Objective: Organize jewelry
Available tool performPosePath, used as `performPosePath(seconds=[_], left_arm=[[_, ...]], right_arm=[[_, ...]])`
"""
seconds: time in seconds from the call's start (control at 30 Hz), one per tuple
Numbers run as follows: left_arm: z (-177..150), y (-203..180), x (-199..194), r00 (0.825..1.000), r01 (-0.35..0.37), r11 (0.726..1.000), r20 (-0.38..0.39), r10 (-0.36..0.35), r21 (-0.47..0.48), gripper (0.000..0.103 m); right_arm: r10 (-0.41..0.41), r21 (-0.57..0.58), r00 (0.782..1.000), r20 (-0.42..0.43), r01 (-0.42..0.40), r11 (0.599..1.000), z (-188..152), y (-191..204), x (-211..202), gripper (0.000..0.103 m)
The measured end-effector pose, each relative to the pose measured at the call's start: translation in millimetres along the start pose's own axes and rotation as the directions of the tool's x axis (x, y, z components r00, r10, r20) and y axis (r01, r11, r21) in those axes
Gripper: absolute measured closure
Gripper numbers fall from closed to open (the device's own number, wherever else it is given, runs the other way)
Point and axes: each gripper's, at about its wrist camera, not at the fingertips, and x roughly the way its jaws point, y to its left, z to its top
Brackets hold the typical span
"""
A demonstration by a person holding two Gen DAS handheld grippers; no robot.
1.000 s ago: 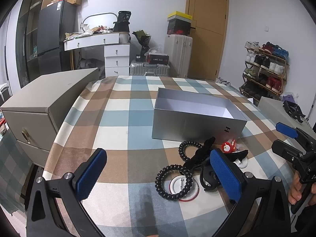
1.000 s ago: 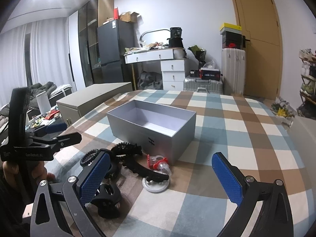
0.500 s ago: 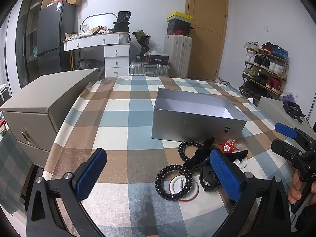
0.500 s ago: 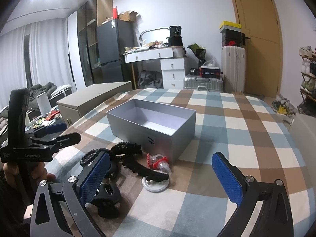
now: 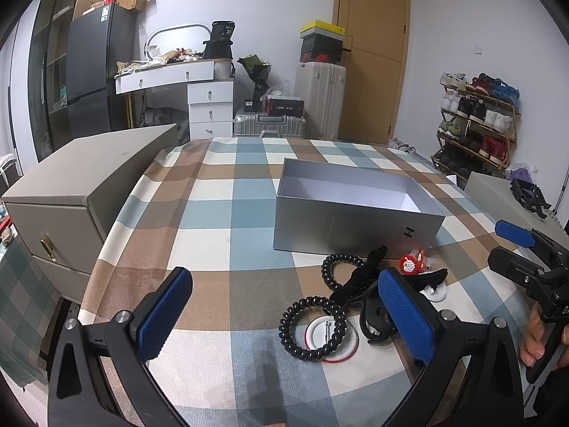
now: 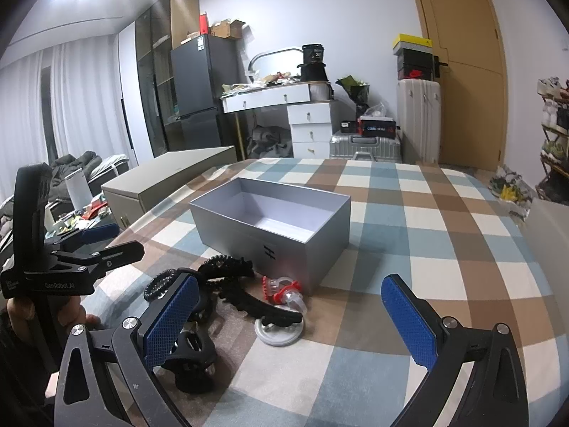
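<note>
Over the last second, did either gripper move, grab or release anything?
Almost nothing changed. The left gripper and right gripper stay open and empty, barely drifting. The silver box is still empty, and the black coil hair ties and clips lie untouched in front of it.

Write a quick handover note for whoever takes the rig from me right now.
Left gripper: open, holding nothing, low over the cloth near the pile.
Right gripper: open, holding nothing, just right of the pile.
Grey box: open, nothing visible inside.
Pile in front of the box: two black coil hair ties, black hair clips, red and clear clip, round badge.
Done: nothing boxed.
Left: move every piece into the box.
</note>
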Motion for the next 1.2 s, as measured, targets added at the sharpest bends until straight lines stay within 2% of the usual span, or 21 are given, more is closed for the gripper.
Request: performPosePath(seconds=[1.03, 1.13, 1.2], left_arm=[[1.2, -4.5, -0.2, 1.0, -0.02, 0.999, -0.006, 0.021, 0.03, 0.001], [2.1, -7.1, 1.9, 0.999, -0.05, 0.998, -0.014, 0.05, 0.038, 0.001], [2.1, -6.9, 3.0, 0.997, -0.074, 0.997, -0.018, 0.074, 0.035, 0.001]], right_arm=[[-0.02, -0.005, 1.0, -0.007, 0.02, 1.0, -0.1, 0.3, 0.2, 0.0], [-0.016, 0.004, 0.999, -0.034, 0.016, 1.0, 0.4, -0.9, 3.3, 0.0], [-0.002, 0.021, 0.996, -0.088, 0.004, 1.0, 0.2, -2.1, 9.3, 0.0]])
